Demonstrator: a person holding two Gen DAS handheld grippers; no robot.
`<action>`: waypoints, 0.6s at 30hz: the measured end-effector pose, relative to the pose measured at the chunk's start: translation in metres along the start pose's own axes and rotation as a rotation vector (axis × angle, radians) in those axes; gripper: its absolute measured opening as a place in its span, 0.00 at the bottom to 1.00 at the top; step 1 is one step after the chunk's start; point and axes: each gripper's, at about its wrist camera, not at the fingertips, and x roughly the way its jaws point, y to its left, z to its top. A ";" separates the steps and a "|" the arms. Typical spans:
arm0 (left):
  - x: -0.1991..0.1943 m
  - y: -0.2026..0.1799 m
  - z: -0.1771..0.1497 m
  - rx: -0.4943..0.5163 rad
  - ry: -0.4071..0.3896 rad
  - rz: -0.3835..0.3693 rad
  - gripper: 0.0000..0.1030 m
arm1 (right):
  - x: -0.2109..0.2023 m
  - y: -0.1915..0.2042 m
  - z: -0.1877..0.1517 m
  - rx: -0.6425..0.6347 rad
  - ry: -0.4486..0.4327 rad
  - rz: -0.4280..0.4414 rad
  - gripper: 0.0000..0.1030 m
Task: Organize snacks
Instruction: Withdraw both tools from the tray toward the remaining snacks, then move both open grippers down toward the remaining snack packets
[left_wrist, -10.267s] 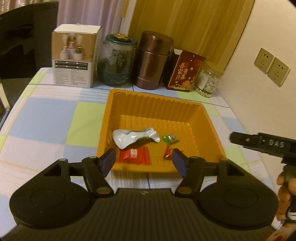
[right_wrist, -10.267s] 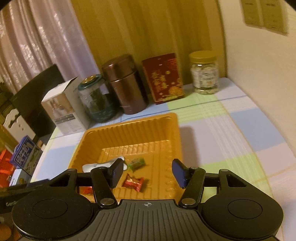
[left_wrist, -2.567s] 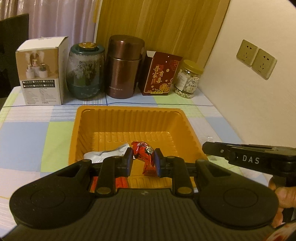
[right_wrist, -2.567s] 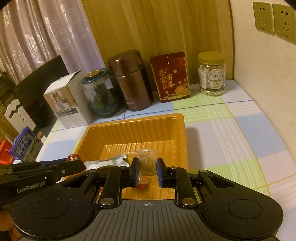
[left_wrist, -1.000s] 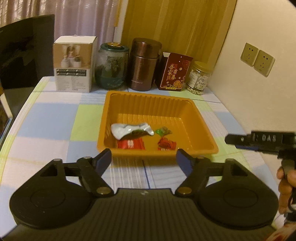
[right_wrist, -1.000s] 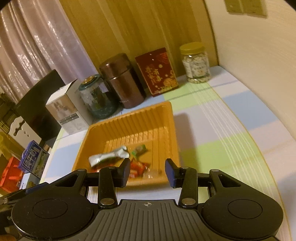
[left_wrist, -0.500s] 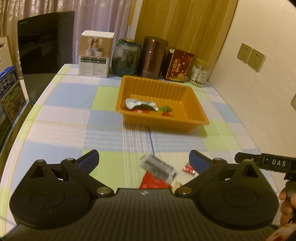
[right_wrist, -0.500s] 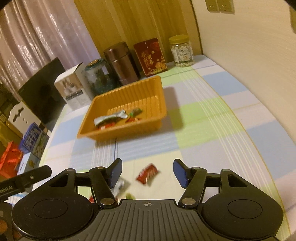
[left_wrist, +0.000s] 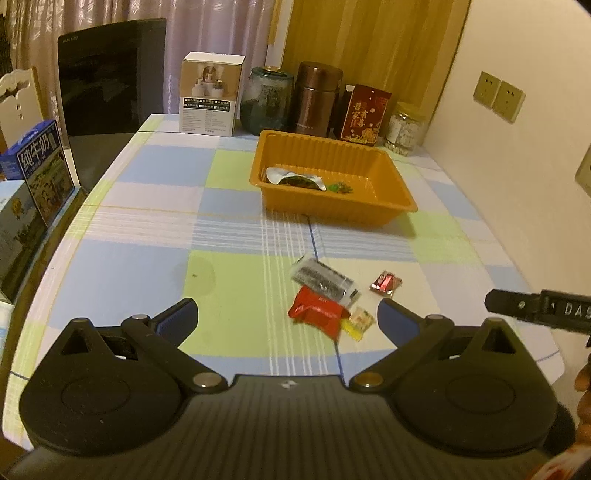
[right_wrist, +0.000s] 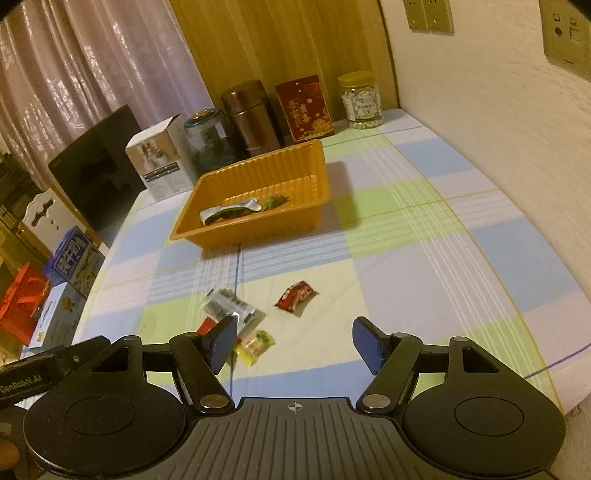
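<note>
An orange tray at the table's far middle holds a silver wrapper and a green candy. On the cloth near me lie a silver packet, a red packet, a small red candy and a yellow candy. My left gripper is open and empty, just short of the loose snacks. My right gripper is open and empty, to their right.
At the table's back stand a white box, a glass jar, a brown canister, a red box and a small nut jar. A dark chair and milk cartons are left. A wall is right.
Both grippers dropped their candies into the tray, opened and pulled back towards the table's near edge. The loose snacks on the cloth have come into view.
</note>
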 end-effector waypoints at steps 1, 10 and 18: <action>-0.001 -0.001 -0.002 0.006 0.005 0.004 0.99 | -0.001 0.000 -0.002 0.000 0.000 -0.001 0.68; -0.007 -0.005 -0.018 0.024 0.042 0.014 0.99 | -0.008 -0.002 -0.016 -0.021 0.008 -0.025 0.68; -0.008 -0.007 -0.022 0.025 0.036 -0.007 0.99 | -0.008 -0.004 -0.020 -0.030 0.015 -0.048 0.68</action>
